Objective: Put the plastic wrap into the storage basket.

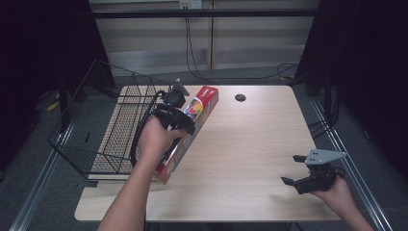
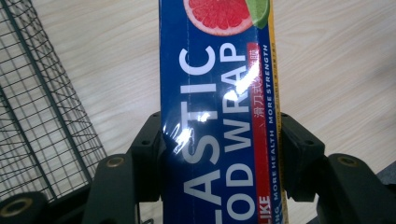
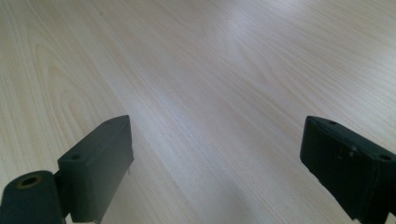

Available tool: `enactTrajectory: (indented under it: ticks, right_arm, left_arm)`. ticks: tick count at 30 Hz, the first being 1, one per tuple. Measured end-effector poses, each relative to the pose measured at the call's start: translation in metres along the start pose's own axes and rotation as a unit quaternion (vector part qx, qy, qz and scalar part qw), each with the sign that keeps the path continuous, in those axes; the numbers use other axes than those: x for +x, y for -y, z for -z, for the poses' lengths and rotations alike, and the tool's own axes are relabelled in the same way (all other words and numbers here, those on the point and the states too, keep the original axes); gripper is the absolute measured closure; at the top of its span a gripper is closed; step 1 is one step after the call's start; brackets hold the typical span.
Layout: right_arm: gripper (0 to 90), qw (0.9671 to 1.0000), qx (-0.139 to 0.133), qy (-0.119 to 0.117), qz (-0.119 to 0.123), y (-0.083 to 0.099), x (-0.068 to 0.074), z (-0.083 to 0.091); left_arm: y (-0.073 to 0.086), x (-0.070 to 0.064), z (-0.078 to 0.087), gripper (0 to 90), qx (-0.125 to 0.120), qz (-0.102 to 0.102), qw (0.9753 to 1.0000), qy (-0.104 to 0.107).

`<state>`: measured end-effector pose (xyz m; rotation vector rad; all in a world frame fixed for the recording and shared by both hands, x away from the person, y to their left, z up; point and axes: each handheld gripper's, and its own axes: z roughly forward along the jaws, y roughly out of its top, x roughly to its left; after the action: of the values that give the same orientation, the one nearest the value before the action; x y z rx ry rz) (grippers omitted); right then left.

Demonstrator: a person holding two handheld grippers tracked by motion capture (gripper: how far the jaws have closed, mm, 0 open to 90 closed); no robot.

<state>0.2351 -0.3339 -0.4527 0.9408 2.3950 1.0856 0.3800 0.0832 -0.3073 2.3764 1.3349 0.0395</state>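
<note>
A long blue and red box of plastic food wrap (image 1: pixel 192 126) lies aslant over the left half of the wooden table (image 1: pixel 250 144), its far end toward the back. My left gripper (image 1: pixel 179 120) is shut on the box near its middle. In the left gripper view the box (image 2: pixel 219 116) runs up between both black jaws, which press on its two sides. My right gripper (image 1: pixel 294 169) hovers near the table's front right corner, held in a hand. Its jaws stand wide apart with only bare wood (image 3: pixel 210 93) between them.
A black wire basket (image 1: pixel 103 122) stands at the table's left edge, just left of the box; its mesh (image 2: pixel 42 121) is close beside my left gripper. A dark cable hole (image 1: pixel 240 97) sits at the back middle of the table.
</note>
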Motion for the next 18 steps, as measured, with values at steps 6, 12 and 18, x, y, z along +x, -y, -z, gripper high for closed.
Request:
enactTrajectory:
  ticks: [6,12,18]
  right_arm:
    - [9.3,1.0,-0.002,0.001,-0.002,0.0,-0.001,0.001]
    - [9.3,1.0,-0.001,0.002,-0.002,0.0,0.0,0.001]
    - [9.3,1.0,-0.001,0.003,-0.002,0.0,0.0,0.001]
  left_arm:
    - [0.0,0.006,0.009,44.1,0.0,0.003,1.0,0.002]
    - [0.0,0.011,0.017,44.1,-0.003,0.013,0.9999,0.003]
    - [0.0,0.015,0.022,44.2,-0.005,0.02,0.9998,0.003]
